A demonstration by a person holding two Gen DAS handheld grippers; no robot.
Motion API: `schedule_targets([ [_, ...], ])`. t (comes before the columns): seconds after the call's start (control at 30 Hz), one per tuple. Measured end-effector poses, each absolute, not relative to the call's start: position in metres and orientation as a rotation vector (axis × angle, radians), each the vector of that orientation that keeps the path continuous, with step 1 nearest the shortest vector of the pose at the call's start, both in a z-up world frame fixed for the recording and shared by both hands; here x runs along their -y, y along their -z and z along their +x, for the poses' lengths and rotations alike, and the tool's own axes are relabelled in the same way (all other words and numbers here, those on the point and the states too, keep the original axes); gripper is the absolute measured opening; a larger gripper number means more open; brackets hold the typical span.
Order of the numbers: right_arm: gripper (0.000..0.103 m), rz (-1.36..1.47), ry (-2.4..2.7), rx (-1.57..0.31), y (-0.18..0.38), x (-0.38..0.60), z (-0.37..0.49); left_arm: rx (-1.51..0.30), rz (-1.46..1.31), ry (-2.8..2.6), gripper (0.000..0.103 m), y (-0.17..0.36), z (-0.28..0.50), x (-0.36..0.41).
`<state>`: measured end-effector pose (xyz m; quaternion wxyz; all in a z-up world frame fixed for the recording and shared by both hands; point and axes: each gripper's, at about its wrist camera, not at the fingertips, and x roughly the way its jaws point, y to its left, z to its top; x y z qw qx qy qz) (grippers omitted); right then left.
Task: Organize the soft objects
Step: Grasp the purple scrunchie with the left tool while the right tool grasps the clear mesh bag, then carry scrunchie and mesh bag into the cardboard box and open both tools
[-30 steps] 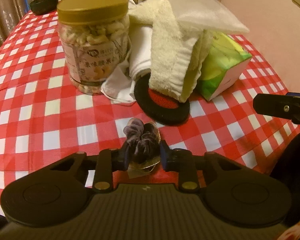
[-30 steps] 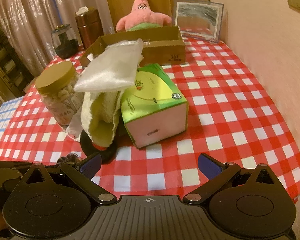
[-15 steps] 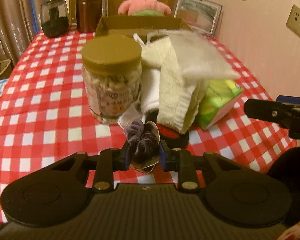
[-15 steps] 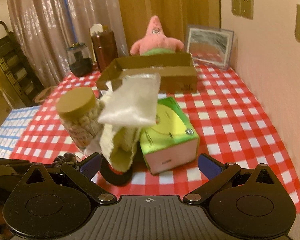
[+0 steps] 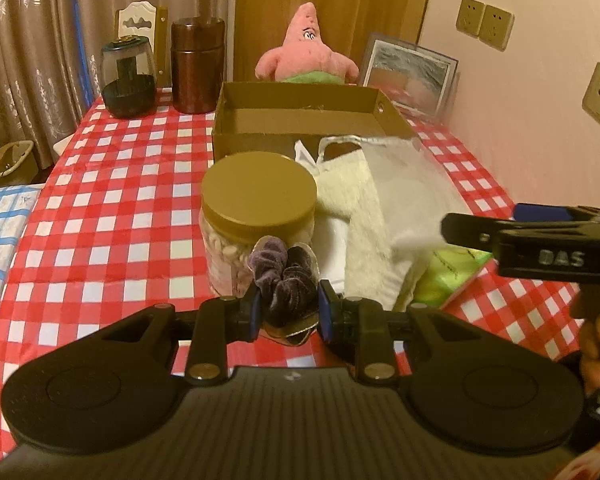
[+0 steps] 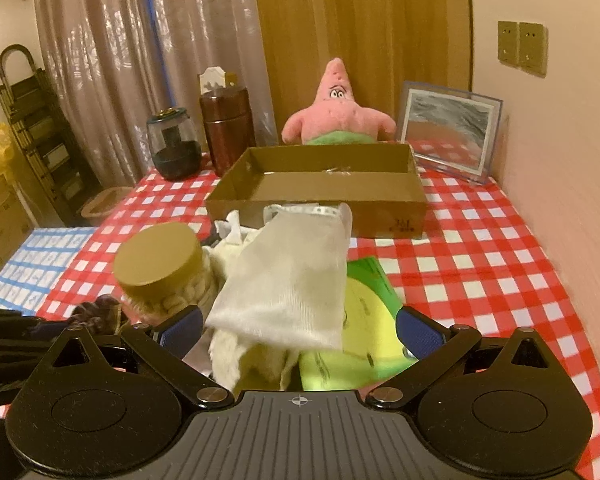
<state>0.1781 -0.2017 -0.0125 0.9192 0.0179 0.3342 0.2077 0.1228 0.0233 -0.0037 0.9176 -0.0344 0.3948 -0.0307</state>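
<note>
My left gripper point(image 5: 286, 310) is shut on a dark purple velvet scrunchie point(image 5: 284, 276) and holds it above the table, in front of the nut jar. My right gripper point(image 6: 298, 330) is open and empty, above the pile of white and cream towels point(image 6: 288, 280), which also shows in the left wrist view point(image 5: 384, 208). An open cardboard box point(image 5: 308, 120) stands behind the pile and shows in the right wrist view point(image 6: 320, 196). A pink starfish plush point(image 5: 306, 46) sits behind the box.
A plastic jar of nuts with a gold lid point(image 5: 258, 216) stands left of the towels. A green tissue box point(image 6: 364, 324) lies under them. A glass jar point(image 5: 128, 76), a brown canister point(image 5: 198, 66) and a picture frame point(image 5: 410, 74) stand at the back. The wall is on the right.
Both grippers have risen and drawn back from the table. The left one has lifted the scrunchie off the cloth. The black and red pad is now out of sight.
</note>
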Motion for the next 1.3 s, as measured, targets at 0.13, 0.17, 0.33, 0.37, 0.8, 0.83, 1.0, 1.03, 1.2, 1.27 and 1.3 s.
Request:
schedule_targets([
  [0.13, 0.089, 0.043, -0.448, -0.707, 0.02, 0.195, 0.196, -0.811, -0.083, 0.066, 0.025, 0.005, 0.13, -0.026],
  [0.17, 0.087, 0.04, -0.452, -0.714, 0.023, 0.193, 0.2, -0.812, -0.086, 0.066, 0.025, 0.005, 0.131, -0.026],
  [0.33, 0.061, 0.018, -0.459, -0.737, 0.032, 0.185, 0.209, -0.811, -0.098, 0.066, 0.025, 0.008, 0.133, -0.028],
  [0.37, 0.054, 0.014, -0.457, -0.737, 0.033, 0.184, 0.208, -0.812, -0.099, 0.066, 0.025, 0.008, 0.133, -0.028],
  [0.8, 0.002, 0.016, -0.44, -0.7, 0.02, 0.195, 0.193, -0.808, -0.101, 0.077, 0.025, -0.001, 0.126, -0.027],
  [0.83, 0.002, 0.017, -0.439, -0.688, 0.017, 0.197, 0.191, -0.804, -0.102, 0.08, 0.025, -0.004, 0.125, -0.026],
  [1.0, 0.001, 0.023, -0.435, -0.641, -0.004, 0.209, 0.184, -0.784, -0.097, 0.09, 0.025, -0.015, 0.123, -0.024],
  [1.03, 0.001, 0.023, -0.432, -0.632, -0.008, 0.211, 0.184, -0.78, -0.096, 0.091, 0.025, -0.018, 0.123, -0.024],
  [1.2, 0.001, 0.02, -0.42, -0.59, -0.028, 0.221, 0.184, -0.761, -0.102, 0.105, 0.025, -0.029, 0.125, -0.024],
  [1.27, 0.001, 0.015, -0.416, -0.577, -0.033, 0.224, 0.184, -0.753, -0.102, 0.116, 0.025, -0.033, 0.127, -0.024],
  [1.3, 0.001, 0.014, -0.415, -0.572, -0.036, 0.225, 0.185, -0.751, -0.098, 0.118, 0.025, -0.035, 0.128, -0.024],
])
